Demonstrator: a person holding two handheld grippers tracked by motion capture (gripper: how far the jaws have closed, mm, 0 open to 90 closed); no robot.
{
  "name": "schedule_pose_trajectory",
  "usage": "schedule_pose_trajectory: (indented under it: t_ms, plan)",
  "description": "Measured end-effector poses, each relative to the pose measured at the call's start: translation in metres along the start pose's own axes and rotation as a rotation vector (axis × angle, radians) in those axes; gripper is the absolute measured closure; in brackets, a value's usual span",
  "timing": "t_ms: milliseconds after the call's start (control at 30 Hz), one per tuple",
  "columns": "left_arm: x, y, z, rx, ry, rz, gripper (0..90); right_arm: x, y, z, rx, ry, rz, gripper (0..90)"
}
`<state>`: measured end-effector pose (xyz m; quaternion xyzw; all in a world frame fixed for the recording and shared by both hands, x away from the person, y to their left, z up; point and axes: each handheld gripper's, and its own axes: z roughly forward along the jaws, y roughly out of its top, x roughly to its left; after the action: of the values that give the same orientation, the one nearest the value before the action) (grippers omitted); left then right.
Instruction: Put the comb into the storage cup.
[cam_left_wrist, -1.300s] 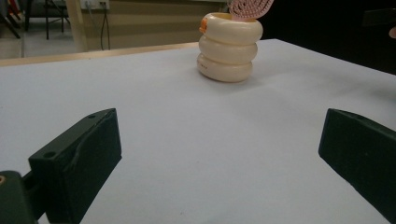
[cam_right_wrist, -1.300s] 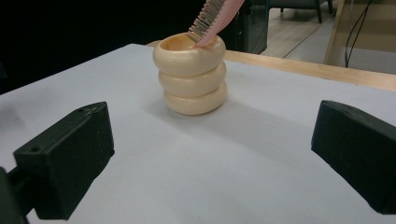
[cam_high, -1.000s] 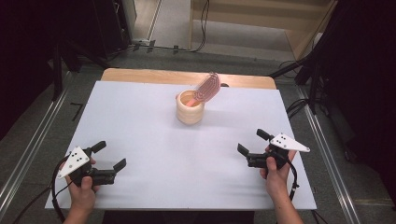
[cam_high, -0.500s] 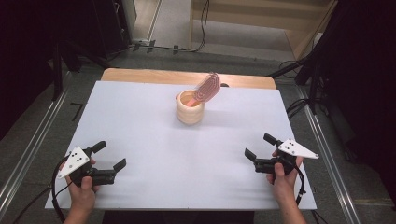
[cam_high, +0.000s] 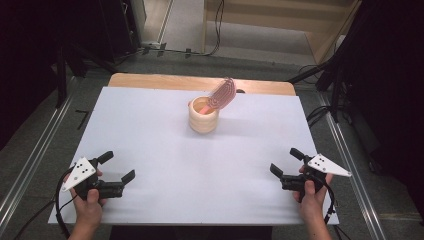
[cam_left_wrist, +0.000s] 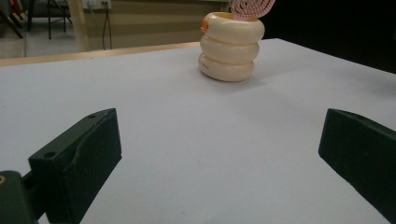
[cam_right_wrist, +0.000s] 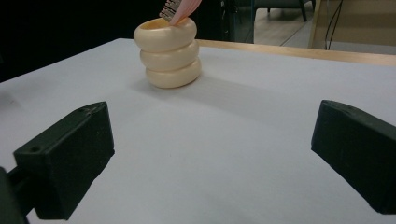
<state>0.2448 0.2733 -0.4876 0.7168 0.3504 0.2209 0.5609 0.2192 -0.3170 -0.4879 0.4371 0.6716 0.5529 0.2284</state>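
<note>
Cream ringed cup (cam_high: 203, 117) standing mid-counter (cam_high: 150, 130), pink brush (cam_high: 222, 94) leaning inside. Left gripper (cam_high: 119, 167) and right gripper (cam_high: 286, 162) resting near front corners, jaws spread wide, gripping nothing, well apart from cup.

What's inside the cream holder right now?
A pink hairbrush stands in the holder, head sticking out and leaning over the rim. Its handle is hidden by the holder's wall, as is anything else inside.

A cream ribbed cup (cam_high: 203, 119) holds a pink brush (cam_high: 222, 94) on the white table (cam_high: 150, 130).
</note>
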Motion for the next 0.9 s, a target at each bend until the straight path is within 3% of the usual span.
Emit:
schedule_pose_trajectory:
  t_ms: [633,800,900]
  plan:
    - [0.0,0.0,0.0,-0.001,0.007,-0.002,0.0,-0.027,-0.024,-0.024,0.018,-0.044,0.017,0.0]
    - [0.0,0.0,0.0,0.0,0.006,-0.001,0.0,-0.031,-0.025,-0.029,0.03,-0.069,-0.015,0.0]
    - [0.0,0.0,0.0,-0.001,0.006,-0.001,0.0,-0.034,-0.028,-0.032,0.025,-0.067,-0.005,0.0]
